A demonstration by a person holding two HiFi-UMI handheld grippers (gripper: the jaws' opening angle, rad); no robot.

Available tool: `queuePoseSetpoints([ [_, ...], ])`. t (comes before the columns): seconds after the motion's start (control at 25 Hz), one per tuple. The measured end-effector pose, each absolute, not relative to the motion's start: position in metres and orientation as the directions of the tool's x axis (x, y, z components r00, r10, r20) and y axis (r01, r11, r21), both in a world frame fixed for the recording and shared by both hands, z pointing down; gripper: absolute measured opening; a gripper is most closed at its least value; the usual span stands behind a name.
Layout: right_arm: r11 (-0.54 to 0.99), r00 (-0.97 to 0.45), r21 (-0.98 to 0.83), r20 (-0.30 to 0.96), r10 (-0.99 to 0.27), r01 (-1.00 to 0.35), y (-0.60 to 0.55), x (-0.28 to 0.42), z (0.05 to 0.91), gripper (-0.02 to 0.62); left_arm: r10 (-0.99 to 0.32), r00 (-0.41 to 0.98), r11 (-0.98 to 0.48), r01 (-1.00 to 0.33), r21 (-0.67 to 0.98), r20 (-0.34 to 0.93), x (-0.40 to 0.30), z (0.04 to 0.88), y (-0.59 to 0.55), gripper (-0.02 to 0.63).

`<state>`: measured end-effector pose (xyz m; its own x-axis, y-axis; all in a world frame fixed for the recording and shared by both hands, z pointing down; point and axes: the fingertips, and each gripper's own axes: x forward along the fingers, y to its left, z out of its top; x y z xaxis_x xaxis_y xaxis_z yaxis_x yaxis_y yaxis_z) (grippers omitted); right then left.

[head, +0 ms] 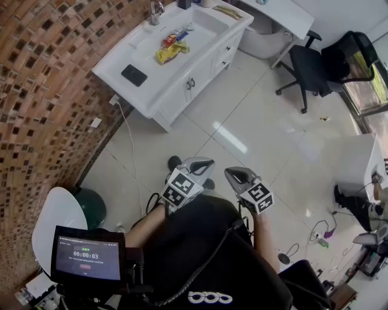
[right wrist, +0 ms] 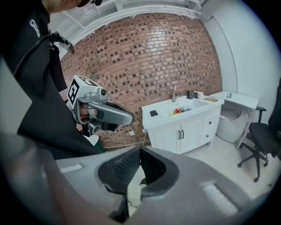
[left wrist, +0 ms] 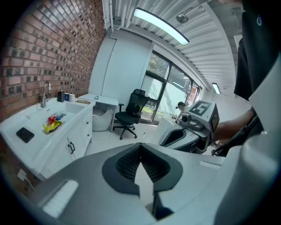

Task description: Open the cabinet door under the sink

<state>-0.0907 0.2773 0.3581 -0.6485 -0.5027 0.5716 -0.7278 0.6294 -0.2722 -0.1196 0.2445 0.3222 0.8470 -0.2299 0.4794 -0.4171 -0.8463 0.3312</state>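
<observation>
- The left gripper (head: 204,163) is held close in front of the person's body over the tiled floor (head: 254,121). Its jaws are pressed together at the tips, with nothing between them.
- The right gripper (head: 234,174) hangs just beside it, toward 3 o'clock. Its jaws are likewise closed on nothing.
- The white sink cabinet (head: 159,103) stands against the brick wall (head: 54,79), well apart from both grippers, toward 11 o'clock in the head view.
- The pair of cabinet doors (head: 189,86) under the basin is shut. Their two dark handles sit side by side at the middle seam, and neither gripper touches them.
- On the worktop (head: 124,57) a black phone (head: 134,75) lies flat at the near end.
- Yellow and red snack packets (head: 171,48) lie in the basin, and a faucet (head: 156,11) stands at its far edge.
- A black office chair (head: 306,66) stands on the floor toward 1 o'clock.
</observation>
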Motion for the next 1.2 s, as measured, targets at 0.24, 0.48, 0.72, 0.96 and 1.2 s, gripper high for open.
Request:
queuePoseSetpoints([
  [0.24,0.667,-0.670,-0.264,0.572,-0.474,-0.697,0.222,-0.140,0.356,-0.008,-0.286,0.831,-0.813,-0.474,0.338,0.477,-0.171,0.326,0.186,0.016],
  [0.48,0.725,-0.683,-0.244,0.611,-0.400,-0.644,0.186,-0.191,0.360,-0.008,-0.330,0.820,-0.765,-0.523,0.376,0.468,-0.221,0.332,0.148,0.015],
  [0.72,0.785,-0.695,-0.230,0.643,-0.321,-0.575,0.163,-0.246,0.363,-0.008,-0.372,0.810,-0.727,-0.558,0.399,0.453,-0.262,0.340,0.112,0.015],
  [0.96,0.854,-0.708,-0.218,0.672,-0.219,-0.472,0.153,-0.277,0.367,-0.008,-0.437,0.783,-0.673,-0.611,0.417,0.443,-0.287,0.340,0.078,0.015],
  [1.2,0.838,-0.723,-0.240,0.650,-0.236,-0.490,0.128,-0.254,0.371,-0.008,-0.431,0.764,-0.656,-0.631,0.414,0.481,-0.275,0.352,0.057,0.016],
])
